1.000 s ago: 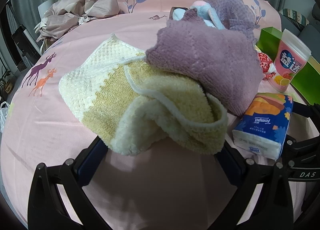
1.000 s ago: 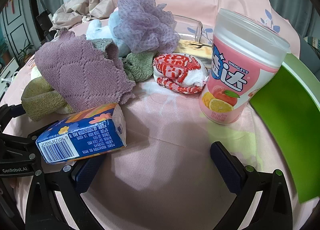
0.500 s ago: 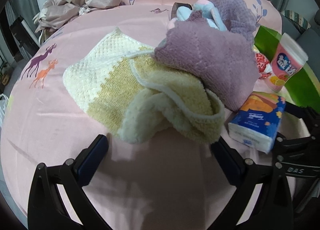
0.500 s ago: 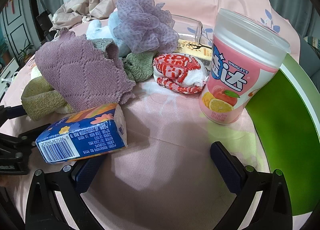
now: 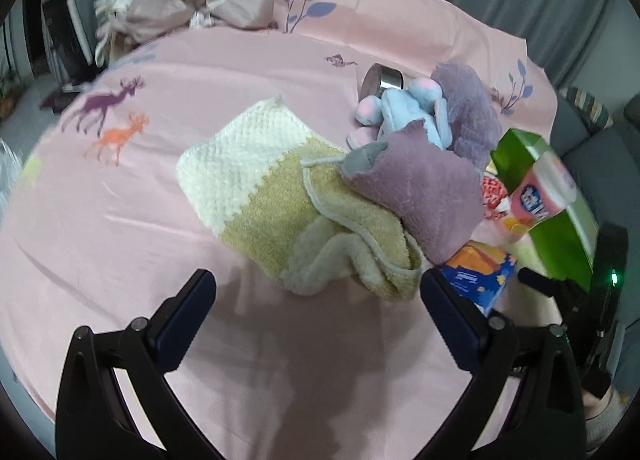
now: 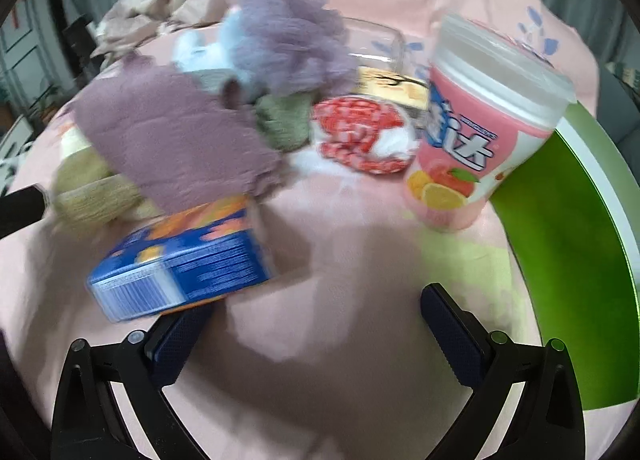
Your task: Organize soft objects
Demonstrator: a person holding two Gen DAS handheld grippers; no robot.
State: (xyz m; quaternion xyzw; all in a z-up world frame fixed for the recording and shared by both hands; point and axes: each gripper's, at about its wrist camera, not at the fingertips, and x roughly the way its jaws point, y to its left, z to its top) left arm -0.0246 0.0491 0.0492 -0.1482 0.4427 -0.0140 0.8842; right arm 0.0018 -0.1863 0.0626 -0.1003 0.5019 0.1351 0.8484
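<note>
A cream and yellow towel (image 5: pixel 280 200) lies crumpled on the pink sheet, with a mauve cloth (image 5: pixel 424 188) draped over its right side. Behind them sit a blue plush toy (image 5: pixel 408 108) and a purple mesh puff (image 5: pixel 468 108). My left gripper (image 5: pixel 318 296) is open, just short of the towel's near fold. In the right wrist view the mauve cloth (image 6: pixel 168 132), the puff (image 6: pixel 288 40), a green cloth (image 6: pixel 284 120) and a red-and-white fabric bundle (image 6: pixel 360 132) are spread ahead. My right gripper (image 6: pixel 316 312) is open, its left finger under a blue tissue pack (image 6: pixel 184 260).
A pink gum canister (image 6: pixel 480 124) stands upright beside a green box (image 6: pixel 560 220) on the right. A glass dish (image 6: pixel 376 40) and a metal tin (image 5: pixel 380 78) lie further back. Crumpled beige fabric (image 5: pixel 188 0) is heaped at the far left.
My left gripper has drawn back and up from the towel, so more of the bed shows. The right view has shifted slightly and blurred; the tissue pack sits a little further from the camera.
</note>
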